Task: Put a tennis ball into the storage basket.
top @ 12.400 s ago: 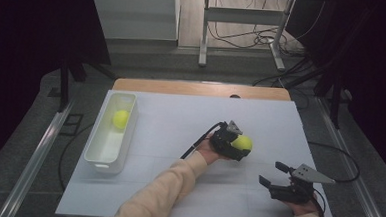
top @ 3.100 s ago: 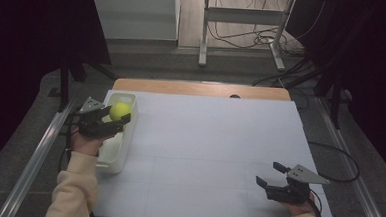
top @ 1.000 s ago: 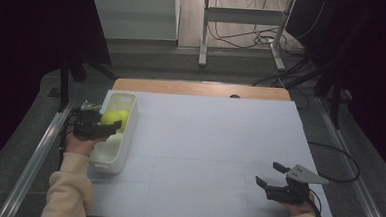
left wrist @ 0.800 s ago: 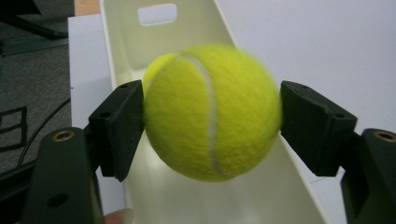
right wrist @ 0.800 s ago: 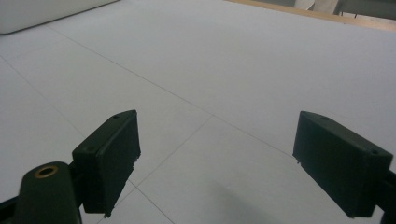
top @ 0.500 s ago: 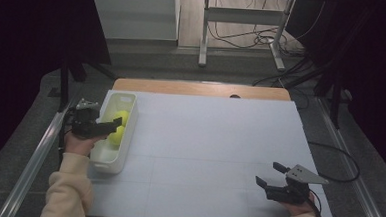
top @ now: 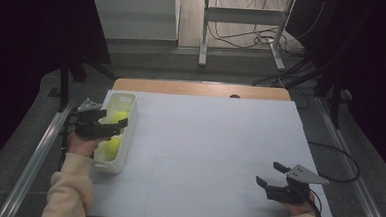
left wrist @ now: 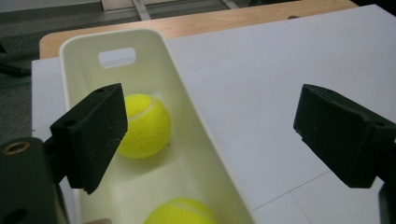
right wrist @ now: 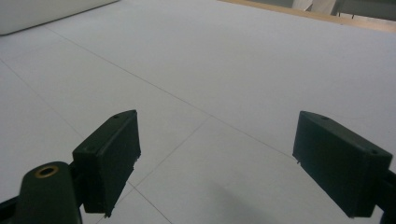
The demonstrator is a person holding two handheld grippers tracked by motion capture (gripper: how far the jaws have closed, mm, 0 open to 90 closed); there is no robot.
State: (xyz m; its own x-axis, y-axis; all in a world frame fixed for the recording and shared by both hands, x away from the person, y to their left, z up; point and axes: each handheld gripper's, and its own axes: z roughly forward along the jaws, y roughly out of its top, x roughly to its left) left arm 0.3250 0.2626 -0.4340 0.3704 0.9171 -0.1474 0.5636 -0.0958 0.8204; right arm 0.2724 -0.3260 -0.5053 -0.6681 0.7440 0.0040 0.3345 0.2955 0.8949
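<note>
Tennis balls (left wrist: 142, 125) inside bin (left wrist: 205, 140); left claw (left wrist: 210, 135) just opened, empty, straddling its rim.

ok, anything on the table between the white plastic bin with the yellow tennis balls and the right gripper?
Nothing: in the high view the white table sheet lies bare between the white plastic bin and the open right gripper.

Nearer yellow felt tennis ball (left wrist: 181, 213) is cut off by left gripper view's bottom edge. In high view, left gripper (top: 111, 128) partly hides the balls inside the white plastic oblong bin (top: 128, 116); seams too small to tell.
</note>
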